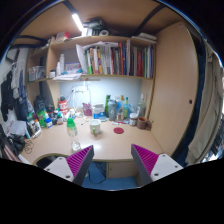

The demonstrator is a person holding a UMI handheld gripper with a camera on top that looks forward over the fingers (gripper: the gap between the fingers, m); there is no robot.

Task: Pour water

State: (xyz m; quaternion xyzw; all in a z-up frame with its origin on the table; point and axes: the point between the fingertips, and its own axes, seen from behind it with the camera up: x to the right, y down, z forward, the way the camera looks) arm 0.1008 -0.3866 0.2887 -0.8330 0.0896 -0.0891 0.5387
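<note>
My gripper point(113, 163) is open and empty, its two magenta-padded fingers point(81, 160) wide apart, held in the air well back from a light wooden desk point(110, 143). On the desk, far beyond the fingers, stand a clear bottle with a green cap point(71, 128) at the left, a small white cup point(96, 128) near the middle, and a row of several bottles point(117, 107) along the back wall. Nothing is between the fingers.
A bookshelf with several books point(115, 60) hangs above the desk. A tall wooden cabinet point(172, 90) stands at the right. Cluttered items and bottles point(45, 115) fill the desk's left side. Blue floor point(98, 172) shows under the desk. A ceiling light point(77, 20) is on.
</note>
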